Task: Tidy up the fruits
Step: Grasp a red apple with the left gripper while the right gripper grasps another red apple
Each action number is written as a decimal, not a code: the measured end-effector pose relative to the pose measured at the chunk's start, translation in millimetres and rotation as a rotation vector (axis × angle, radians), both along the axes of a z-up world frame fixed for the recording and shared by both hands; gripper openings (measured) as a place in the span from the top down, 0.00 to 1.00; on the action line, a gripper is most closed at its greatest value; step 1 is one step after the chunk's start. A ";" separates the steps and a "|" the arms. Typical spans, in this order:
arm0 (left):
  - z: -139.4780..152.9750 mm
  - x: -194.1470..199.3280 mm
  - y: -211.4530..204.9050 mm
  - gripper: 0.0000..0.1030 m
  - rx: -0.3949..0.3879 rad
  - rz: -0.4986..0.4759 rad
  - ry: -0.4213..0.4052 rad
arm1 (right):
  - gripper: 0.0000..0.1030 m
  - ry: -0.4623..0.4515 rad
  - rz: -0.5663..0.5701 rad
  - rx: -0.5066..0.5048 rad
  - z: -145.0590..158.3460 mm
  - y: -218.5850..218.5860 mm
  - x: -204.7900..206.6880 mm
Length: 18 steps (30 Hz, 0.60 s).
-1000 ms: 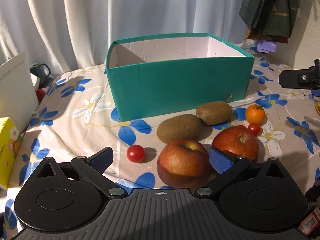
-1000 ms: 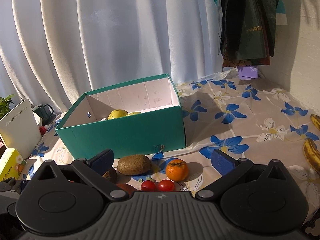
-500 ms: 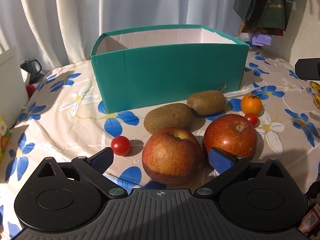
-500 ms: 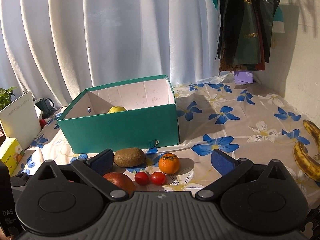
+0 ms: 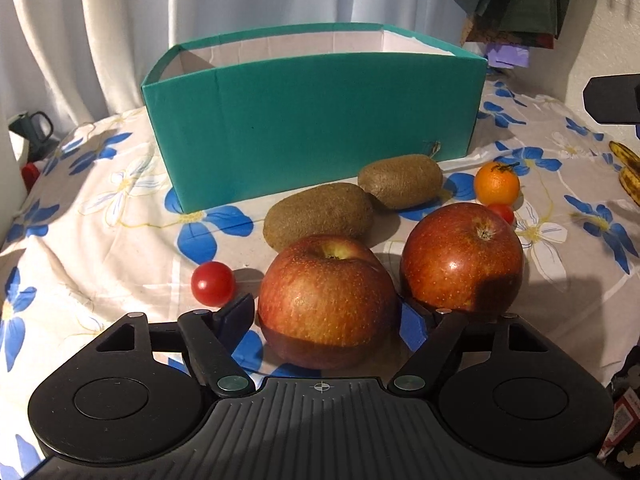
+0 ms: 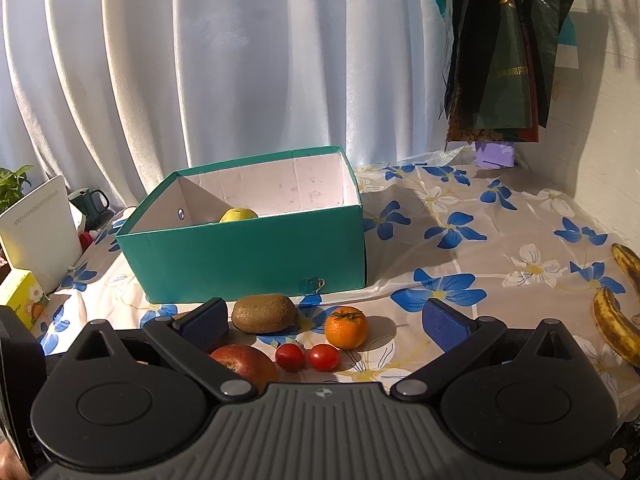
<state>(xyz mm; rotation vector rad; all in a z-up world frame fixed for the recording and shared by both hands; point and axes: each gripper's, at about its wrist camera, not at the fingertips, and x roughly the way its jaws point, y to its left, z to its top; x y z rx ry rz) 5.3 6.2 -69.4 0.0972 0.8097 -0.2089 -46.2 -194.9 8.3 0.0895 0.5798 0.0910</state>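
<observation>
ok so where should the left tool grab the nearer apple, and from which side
Across its widest middle, one pad on each flank, coming in low from the near side. The apple sits upright, stem dimple up, already between the left tool's closing jaws. Its round flanks give both pads equal contact. The second apple stands close on the right, so that pad has to slip into the narrow gap.

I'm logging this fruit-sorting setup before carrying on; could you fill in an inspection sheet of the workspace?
Surface: floral tablecloth, wrinkled.
Job's things: green box holding a yellow fruit; outside it, two apples, two kiwis, mandarin, cherry tomatoes, bananas.
Clutter: mug, white panel, yellow carton.
Grippers: left gripper closing around the near apple; right gripper open, empty.
Cables: nothing seen.
Surroundings: white curtain, hanging bags.
</observation>
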 end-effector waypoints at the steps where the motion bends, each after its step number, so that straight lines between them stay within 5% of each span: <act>1: -2.0 1.7 -0.4 0.26 -0.004 -0.004 0.008 | 0.00 0.001 0.000 -0.004 -0.5 1.2 0.6; 9: 3.9 1.8 3.0 0.29 0.007 -0.015 -0.001 | 0.00 0.028 0.013 -0.027 -6.0 11.5 7.1; 18: 73.8 2.1 36.7 0.29 -0.086 0.116 -0.114 | 0.00 0.046 0.075 -0.080 -29.5 33.2 14.7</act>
